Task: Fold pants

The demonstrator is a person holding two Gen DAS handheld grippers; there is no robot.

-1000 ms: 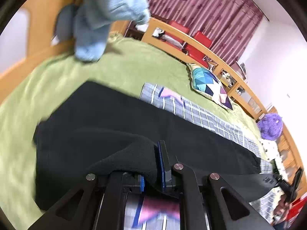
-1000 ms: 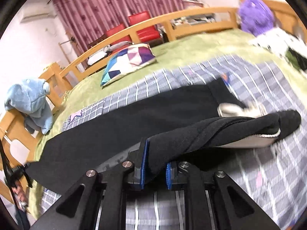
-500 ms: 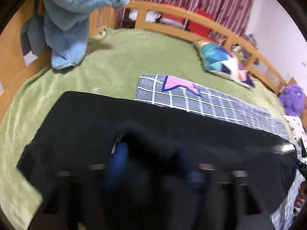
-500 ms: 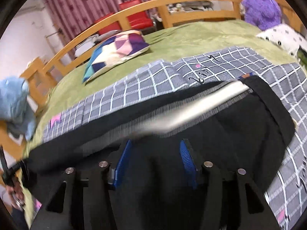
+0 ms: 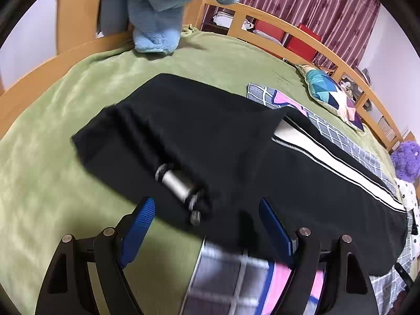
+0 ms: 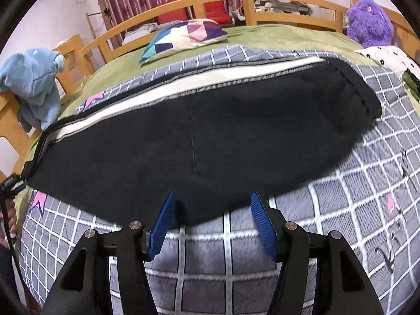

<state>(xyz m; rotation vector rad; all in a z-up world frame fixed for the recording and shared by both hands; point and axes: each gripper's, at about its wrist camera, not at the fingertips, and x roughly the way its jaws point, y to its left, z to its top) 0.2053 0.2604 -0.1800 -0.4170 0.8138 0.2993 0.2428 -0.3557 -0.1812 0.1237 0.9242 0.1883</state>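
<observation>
Lying now leg over leg on the bed (image 6: 262,34), the pants (image 6: 210,136) show the first fold as done: black cloth laid lengthwise across the checked blanket (image 6: 367,183), white side stripe (image 6: 183,84) along the far edge, waist end toward the left gripper (image 5: 207,225), cuff end toward the right gripper (image 6: 212,218). Judged from this, still to do: folding crosswise, perhaps twice, and smoothing.

Both grippers just opening, jaws now apart and pressing on nothing; near edge of cloth still between the blue pads (image 5: 139,223) in both views, but loose. Released, not held.

Hard to tell: the waist area in the left view is blurred, with a grey metal-looking cylinder (image 5: 176,183) on the cloth there, maybe a cord end, not certain. Whether the two legs match edge to edge cannot be seen, lower leg hidden under the upper one. Far right end of the pants cut by the frame edge in the left view. Near hem under the right gripper also smeared. Person almost out of view, only a small part at the left border of the right view.
</observation>
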